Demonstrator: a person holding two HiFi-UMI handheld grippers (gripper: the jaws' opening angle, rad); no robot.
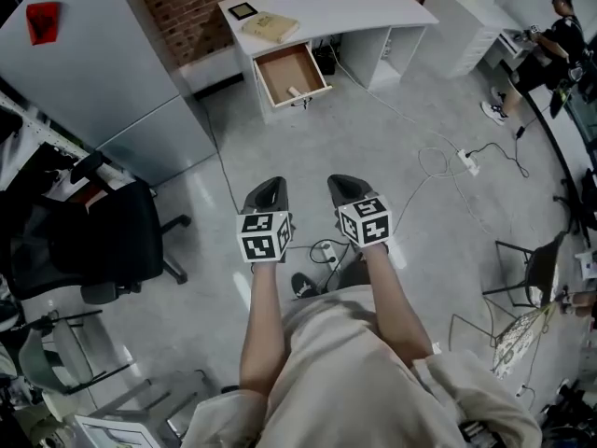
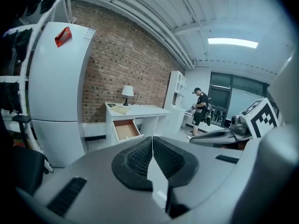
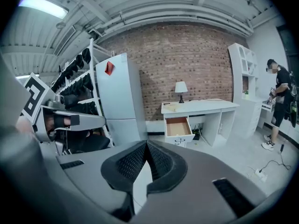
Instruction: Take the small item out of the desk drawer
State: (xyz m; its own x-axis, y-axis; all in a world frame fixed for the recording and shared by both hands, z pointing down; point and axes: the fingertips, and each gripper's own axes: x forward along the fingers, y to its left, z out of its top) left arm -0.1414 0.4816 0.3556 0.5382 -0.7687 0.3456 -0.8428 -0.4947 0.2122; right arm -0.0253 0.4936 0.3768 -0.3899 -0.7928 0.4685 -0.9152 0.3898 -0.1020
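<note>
Head view: the left hand-held gripper [image 1: 266, 192] and the right hand-held gripper [image 1: 347, 187] are hanging side by side, each with its jaws pressed together on nothing, the ridged black pads [image 2: 135, 160] meeting in a thin seam. Well ahead of both, across smooth grey floor [image 1: 280, 147], the drawer [image 1: 291, 73] is standing pulled out of the white worktop [image 1: 345, 3]. The small item [image 1: 294, 91], pale and stubby, is lying on the drawer's brown wooden bottom near its front wall. The approach seems to be the step in hand. Doing it well likely means stepping clear of the floor cable [image 1: 438, 161], spreading one gripper's jaws early, and descending from above.
</note>
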